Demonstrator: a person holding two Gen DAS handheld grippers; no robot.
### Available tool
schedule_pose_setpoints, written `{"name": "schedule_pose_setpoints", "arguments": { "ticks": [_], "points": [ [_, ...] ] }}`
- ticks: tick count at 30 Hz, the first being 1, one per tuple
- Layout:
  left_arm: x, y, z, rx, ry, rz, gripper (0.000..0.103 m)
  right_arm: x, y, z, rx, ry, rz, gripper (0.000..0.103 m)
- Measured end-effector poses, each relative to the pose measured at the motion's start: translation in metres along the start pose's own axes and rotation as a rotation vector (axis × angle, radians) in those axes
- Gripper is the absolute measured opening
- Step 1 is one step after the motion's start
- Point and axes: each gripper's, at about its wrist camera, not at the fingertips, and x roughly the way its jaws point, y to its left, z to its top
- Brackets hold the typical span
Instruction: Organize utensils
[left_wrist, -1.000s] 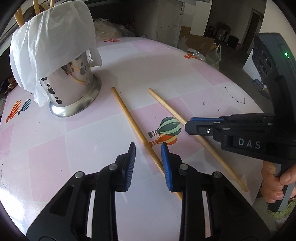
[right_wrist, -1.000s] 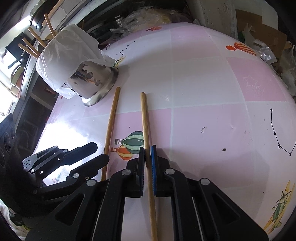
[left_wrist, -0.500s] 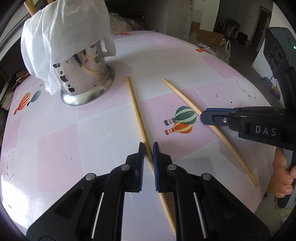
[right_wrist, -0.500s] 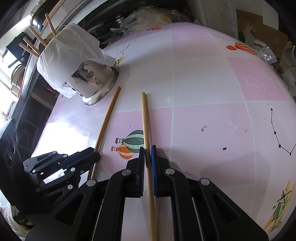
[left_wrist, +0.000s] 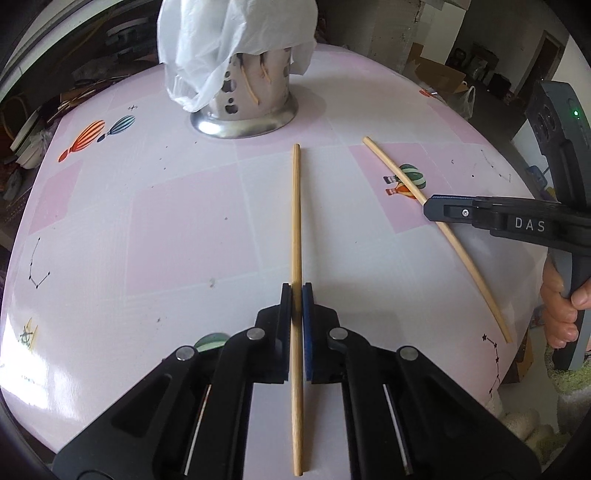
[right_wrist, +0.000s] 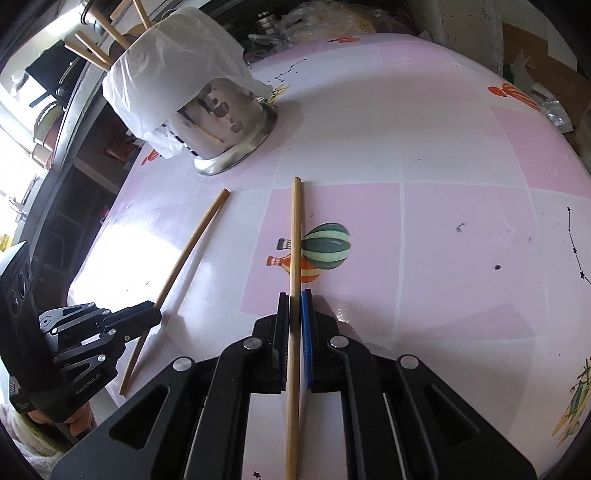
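Chopsticks are the things being sorted: two loose wooden sticks on a round table, each already pinched by a handheld gripper. Nearest in the left wrist view, the left gripper (left_wrist: 296, 291) has its two pads pressed together on the left chopstick (left_wrist: 295, 221), gripping it below its middle, so one long end points away and a shorter end trails back under the jaws. The right gripper (right_wrist: 294, 297) is likewise clamped on the right chopstick (right_wrist: 295, 236), which runs straight ahead of it across a printed balloon (right_wrist: 325, 245). Each gripper shows in the other's view, off to the side, with a hand (left_wrist: 561, 306) wrapped round the right one's handle.

Judging by this, the pick-up step looks complete for both sticks. What the next move calls for is probably lifting each stick, tipping it upright and lowering it into the holder without snagging the bag.

Beyond the stick tips stands the metal utensil holder (left_wrist: 255, 92), perforated, with a flared base and a white plastic bag (left_wrist: 229, 40) draped over its top; several sticks (right_wrist: 99, 48) already poke out.

The tablecloth (left_wrist: 166, 221) is glossy, in pink and white squares with balloons and star patterns. Farther off the room is cluttered with cardboard boxes (left_wrist: 439, 74) and shelves.
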Motion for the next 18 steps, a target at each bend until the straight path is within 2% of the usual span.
{"name": "schedule_pose_setpoints", "arguments": {
  "ticks": [5, 10, 12, 14, 18],
  "points": [
    [-0.010, 0.017, -0.014, -0.039, 0.025, -0.003, 0.005, 0.005, 0.017, -0.006, -0.034, 0.024, 0.016, 0.007],
    [-0.011, 0.030, -0.015, -0.086, 0.052, -0.046, 0.006, 0.006, 0.023, -0.008, -0.040, 0.026, 0.013, 0.007],
    [-0.012, 0.033, -0.010, -0.095, 0.050, -0.065, 0.012, 0.005, 0.023, -0.008, -0.040, 0.026, 0.012, 0.007],
    [-0.012, 0.034, -0.003, -0.096, 0.050, -0.085, 0.023, 0.005, 0.023, -0.009, -0.038, 0.026, 0.012, 0.007],
    [-0.011, 0.031, 0.016, -0.069, 0.043, -0.090, 0.025, 0.005, 0.022, -0.008, -0.035, 0.025, 0.015, 0.007]
  ]
}}
